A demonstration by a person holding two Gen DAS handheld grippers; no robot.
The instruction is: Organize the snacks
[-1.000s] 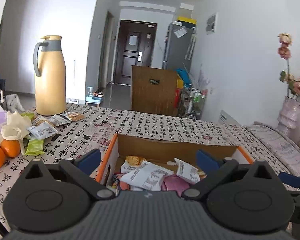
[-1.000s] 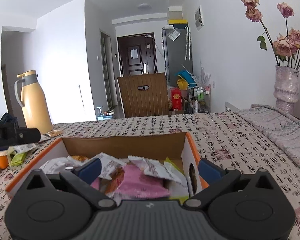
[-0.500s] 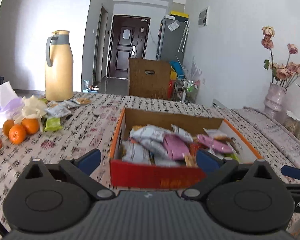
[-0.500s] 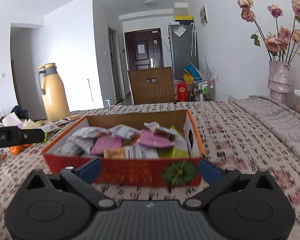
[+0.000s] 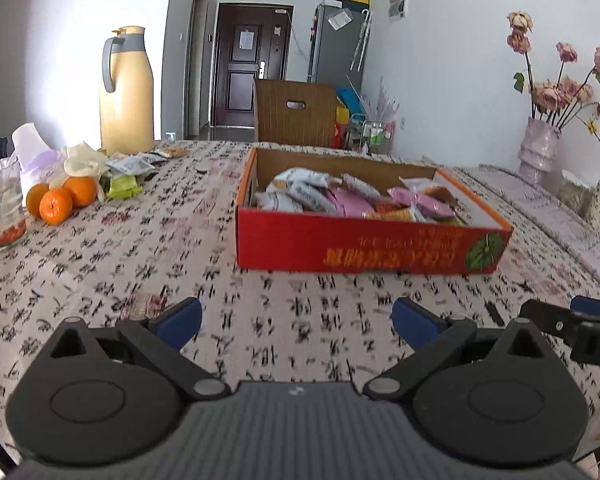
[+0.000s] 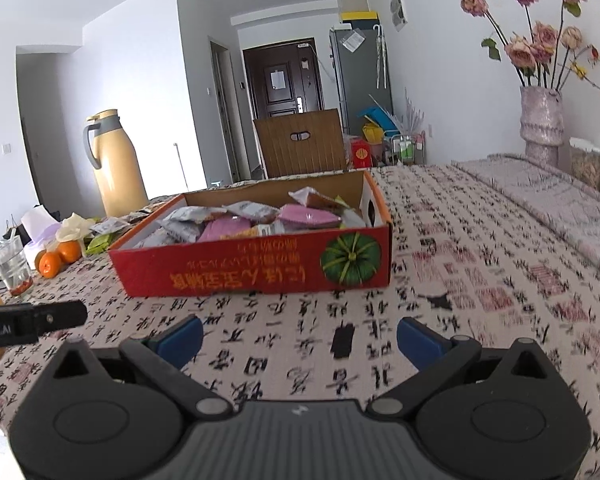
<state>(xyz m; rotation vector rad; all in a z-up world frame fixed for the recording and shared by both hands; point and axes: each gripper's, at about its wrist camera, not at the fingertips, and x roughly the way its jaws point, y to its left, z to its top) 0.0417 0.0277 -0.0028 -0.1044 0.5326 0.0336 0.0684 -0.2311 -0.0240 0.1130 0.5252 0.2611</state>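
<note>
Since the earlier frames both grippers have pulled back toward the near edge of the table: a second ago they hung right over the box, and now the whole red front wall of the box (image 5: 370, 250) shows, with a strip of patterned tablecloth (image 5: 148, 240) between it and the fingertips. The left gripper (image 5: 296, 322) has its fingers spread wide and holds nothing; the right gripper (image 6: 300, 338) is equally wide open and empty.

The box sits mid-table, already heaped with snack packets (image 5: 340, 196) in white, pink and orange. More loose packets (image 5: 130, 166) lie far left, just beside the oranges (image 5: 60, 200) and in front of the yellow thermos (image 5: 126, 90), with a glass (image 5: 0, 200) at the left edge.

Judging from this, the step in hand is likely fetching those stragglers. To do it well, the left gripper should swing left and come in low over the cloth, pinching one flat packet by its edge. It should keep clear of the glass and the oranges, which would roll. The wide opening suits the approach; closing should wait until a packet edge lies between the pads.
</note>
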